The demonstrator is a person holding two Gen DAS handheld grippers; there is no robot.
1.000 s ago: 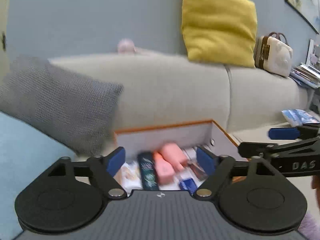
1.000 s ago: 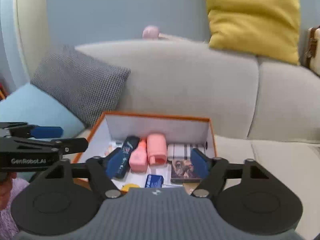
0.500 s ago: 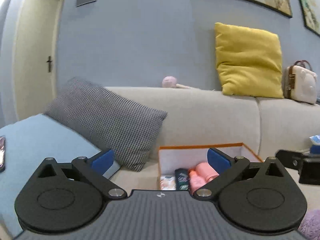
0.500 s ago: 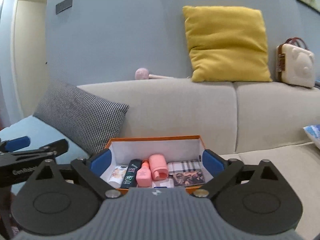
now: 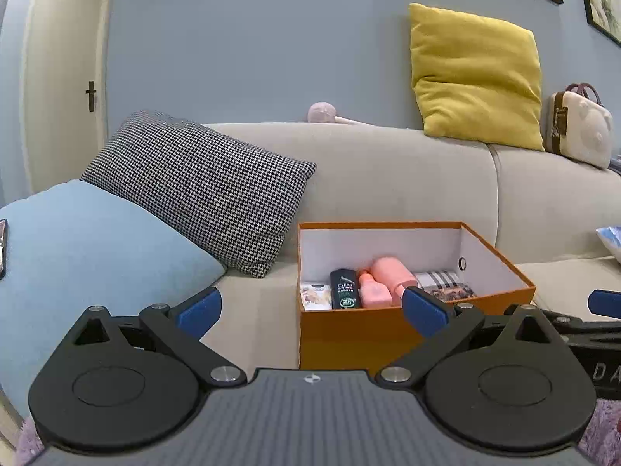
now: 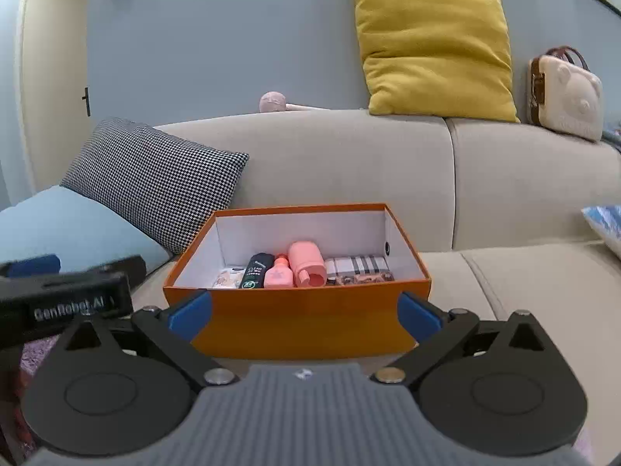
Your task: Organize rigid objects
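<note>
An orange box (image 5: 361, 334) (image 6: 302, 318) sits on the beige sofa seat. Inside lie a black bottle (image 5: 343, 288) (image 6: 256, 270), two pink bottles (image 5: 374, 289) (image 6: 306, 268), a small packet (image 5: 315, 295) and a checked box (image 6: 355, 265). My left gripper (image 5: 310, 308) is open and empty, back from the box's front left corner. My right gripper (image 6: 304, 312) is open and empty, in front of the box's front wall. Neither touches the box.
A houndstooth cushion (image 5: 202, 190) and a light blue cushion (image 5: 77, 256) lie left of the box. A yellow cushion (image 6: 434, 50) and a cream case (image 6: 566, 93) stand on the sofa back. A pink ball-headed stick (image 6: 273, 101) lies there too. A magazine (image 6: 605, 225) is at right.
Both grippers have pulled back and up from over the box, and their jaws have opened wider. The box's contents have not moved.
</note>
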